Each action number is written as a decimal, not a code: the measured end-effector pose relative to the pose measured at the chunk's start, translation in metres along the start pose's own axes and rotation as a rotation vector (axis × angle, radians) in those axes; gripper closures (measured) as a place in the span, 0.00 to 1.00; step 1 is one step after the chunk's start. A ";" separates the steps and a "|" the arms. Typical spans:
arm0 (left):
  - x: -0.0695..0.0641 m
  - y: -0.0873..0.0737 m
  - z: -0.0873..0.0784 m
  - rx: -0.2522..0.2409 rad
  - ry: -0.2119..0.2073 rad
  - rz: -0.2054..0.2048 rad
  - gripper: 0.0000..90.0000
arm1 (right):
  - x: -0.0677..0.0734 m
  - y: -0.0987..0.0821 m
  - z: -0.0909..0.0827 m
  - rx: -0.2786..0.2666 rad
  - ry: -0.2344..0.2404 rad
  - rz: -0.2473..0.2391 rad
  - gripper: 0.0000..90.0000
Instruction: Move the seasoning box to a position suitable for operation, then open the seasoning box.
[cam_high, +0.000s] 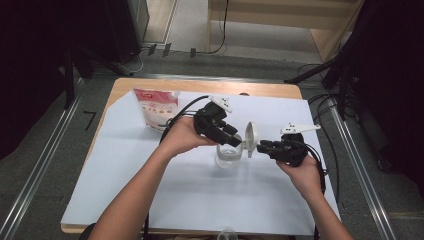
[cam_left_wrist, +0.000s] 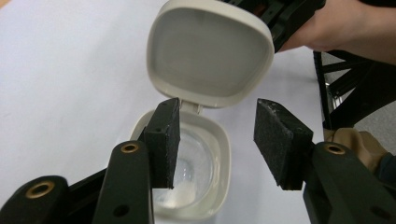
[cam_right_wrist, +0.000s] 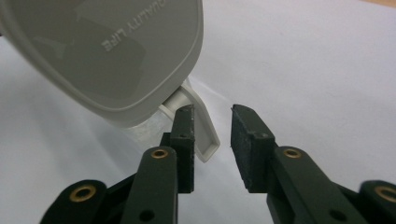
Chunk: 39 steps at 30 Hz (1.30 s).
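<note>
Standing apart, both hand-held grippers, left (cam_left_wrist: 215, 144) and right (cam_right_wrist: 212, 149), flank a clear jar's (cam_left_wrist: 196, 172) rounded-square plastic lid (cam_left_wrist: 210, 51).

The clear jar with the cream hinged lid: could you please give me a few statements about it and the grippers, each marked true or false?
1. The cream hinged lid of the clear jar stands open. True.
2. The left gripper is clamped on the lid. False: its jaws are apart, with nothing between them.
3. A red-and-white pouch stands at the far left of the white sheet. True.
4. The right gripper holds the pouch. False: it is by the lid's tab, jaws apart.
</note>
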<state>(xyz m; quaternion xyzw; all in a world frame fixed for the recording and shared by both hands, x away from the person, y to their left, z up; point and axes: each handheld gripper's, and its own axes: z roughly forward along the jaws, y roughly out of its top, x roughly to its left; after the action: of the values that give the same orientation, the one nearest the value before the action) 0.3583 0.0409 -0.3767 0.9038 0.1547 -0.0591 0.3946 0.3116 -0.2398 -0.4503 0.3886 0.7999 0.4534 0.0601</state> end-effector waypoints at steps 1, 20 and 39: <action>0.000 -0.003 -0.003 -0.011 0.005 -0.009 0.60 | 0.000 0.000 -0.002 -0.004 0.001 -0.001 0.75; -0.007 -0.043 -0.036 -0.074 0.093 -0.024 0.69 | 0.028 -0.020 -0.023 -0.001 0.003 -0.067 0.60; 0.009 -0.075 -0.061 -0.053 0.119 -0.152 0.50 | 0.027 -0.020 -0.011 0.018 0.009 -0.089 0.59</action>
<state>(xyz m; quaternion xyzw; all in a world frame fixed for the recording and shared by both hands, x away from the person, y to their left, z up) 0.3411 0.1359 -0.3889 0.8806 0.2475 -0.0309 0.4028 0.2770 -0.2349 -0.4528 0.3510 0.8207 0.4449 0.0730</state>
